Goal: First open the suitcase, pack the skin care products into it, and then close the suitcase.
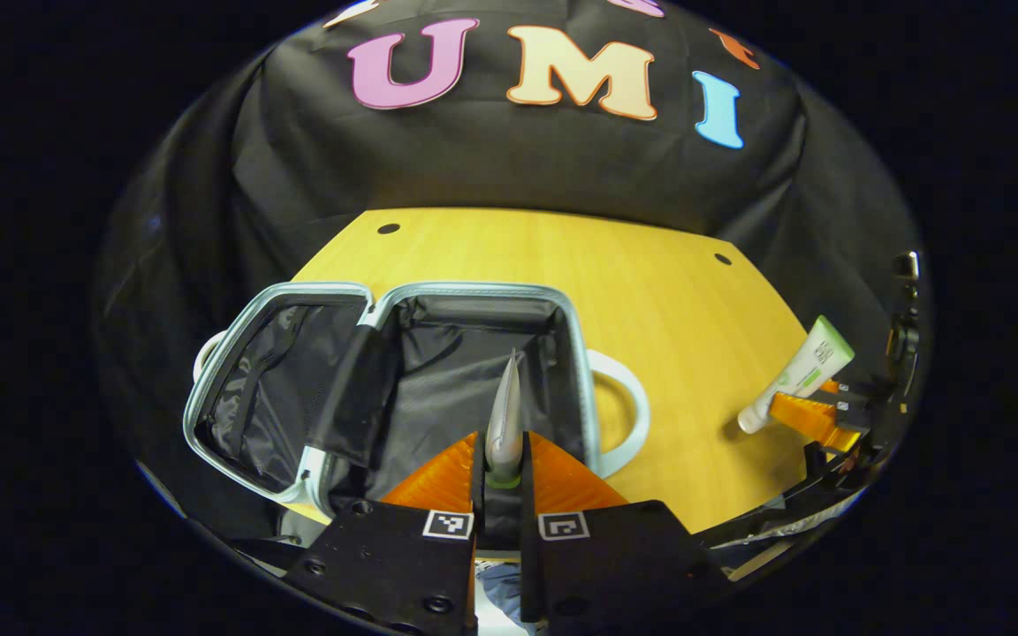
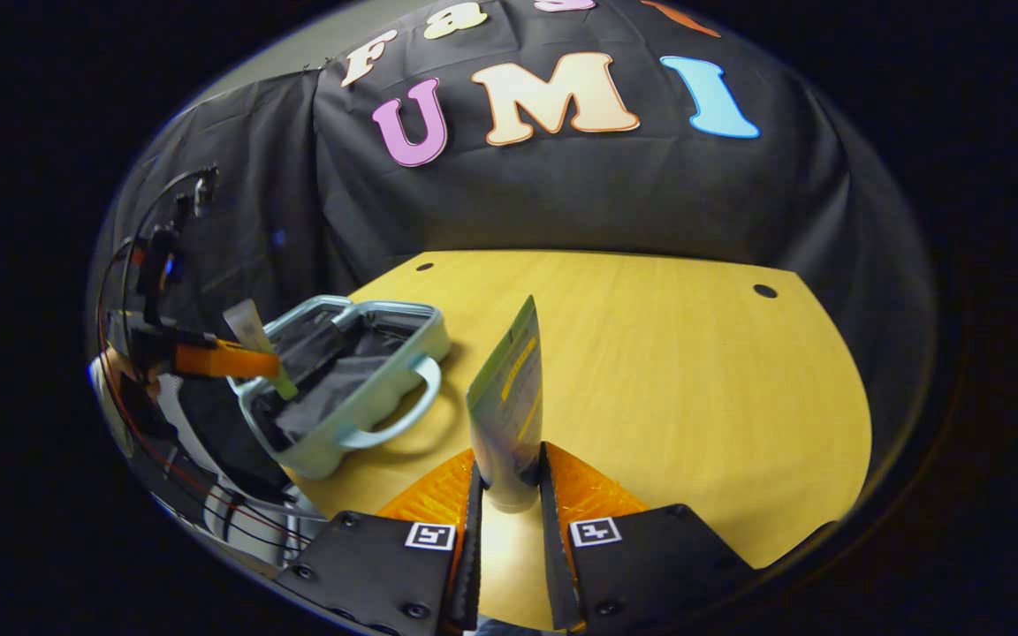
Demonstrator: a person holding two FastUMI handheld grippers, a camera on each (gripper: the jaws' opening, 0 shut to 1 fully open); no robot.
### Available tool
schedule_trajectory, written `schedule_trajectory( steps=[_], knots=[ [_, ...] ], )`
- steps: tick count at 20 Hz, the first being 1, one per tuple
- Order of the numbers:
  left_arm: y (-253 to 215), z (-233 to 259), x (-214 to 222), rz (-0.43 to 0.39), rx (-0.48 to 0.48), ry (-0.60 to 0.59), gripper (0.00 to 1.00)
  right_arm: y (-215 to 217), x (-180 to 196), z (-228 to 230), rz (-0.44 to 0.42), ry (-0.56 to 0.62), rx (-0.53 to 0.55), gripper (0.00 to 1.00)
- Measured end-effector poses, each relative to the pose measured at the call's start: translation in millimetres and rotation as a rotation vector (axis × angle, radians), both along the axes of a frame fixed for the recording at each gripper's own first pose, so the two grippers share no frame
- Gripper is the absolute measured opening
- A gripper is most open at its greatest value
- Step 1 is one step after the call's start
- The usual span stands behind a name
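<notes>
Now my left gripper [image 1: 503,459] squeezes a silver tube [image 1: 504,415] above the open suitcase [image 1: 438,389], which sits at about 7 o'clock on the yellow surface [image 1: 650,300]. My right gripper [image 2: 509,481] pinches a green tube [image 2: 509,397] over bare surface, the suitcase off at 9 o'clock. Both tubes look slippery, I think. Letting go too high could make one bounce out or tip over the rim.

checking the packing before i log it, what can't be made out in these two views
- Left gripper view: the lower end of the grey squeeze tube, hidden between the left gripper fingers.
- Left gripper view: the near floor of the open pale blue suitcase, hidden behind the gripper body.
- Right gripper view: the cap of the green squeeze tube, hidden in the right gripper.
</notes>
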State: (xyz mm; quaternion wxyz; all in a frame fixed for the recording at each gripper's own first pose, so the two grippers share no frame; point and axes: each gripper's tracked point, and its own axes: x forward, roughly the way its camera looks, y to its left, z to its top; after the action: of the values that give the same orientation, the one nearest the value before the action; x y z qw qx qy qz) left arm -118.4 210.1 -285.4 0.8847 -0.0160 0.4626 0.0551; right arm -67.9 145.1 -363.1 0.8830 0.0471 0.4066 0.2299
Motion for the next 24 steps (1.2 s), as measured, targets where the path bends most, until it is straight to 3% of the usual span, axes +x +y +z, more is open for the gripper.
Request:
schedule_trajectory(
  steps=[7,12,16,18,19,21,22,23,24],
  knots=[
    [44.1,-41.8,-21.0,-0.048,0.008,0.193,0.12,124.0,-5.1,28.8,0.028,0.081,0.127,0.33],
    [50.3,-70.8,-22.1,-0.038,-0.099,0.233,0.13,183.6,-10.4,39.6,0.045,0.128,0.159,0.33],
    [54.6,-75.2,-10.2,-0.060,-0.169,0.206,0.16,219.5,-30.2,17.8,0.049,0.229,0.139,0.33],
    [62.5,-71.1,-6.2,-0.055,-0.168,0.195,0.24,232.7,-41.9,-0.2,0.066,0.288,0.105,0.33],
    [59.5,-67.4,-3.5,-0.047,-0.205,0.185,0.41,236.9,-47.3,-9.9,0.068,0.314,0.088,0.29],
    [49.3,-59.7,0.8,-0.040,-0.283,0.165,0.68,247.2,-56.7,-24.9,0.066,0.370,0.063,0.33],
    [51.3,-54.4,3.7,-0.040,-0.296,0.146,0.72,251.3,-58.9,-30.8,0.064,0.392,0.052,0.33],
    [52.8,-47.0,6.6,-0.051,-0.297,0.127,0.69,251.7,-61.1,-37.3,0.063,0.414,0.043,0.29],
    [56.5,-41.2,9.7,-0.066,-0.291,0.100,0.69,250.9,-64.4,-41.6,0.054,0.433,0.033,0.33]
  ],
)
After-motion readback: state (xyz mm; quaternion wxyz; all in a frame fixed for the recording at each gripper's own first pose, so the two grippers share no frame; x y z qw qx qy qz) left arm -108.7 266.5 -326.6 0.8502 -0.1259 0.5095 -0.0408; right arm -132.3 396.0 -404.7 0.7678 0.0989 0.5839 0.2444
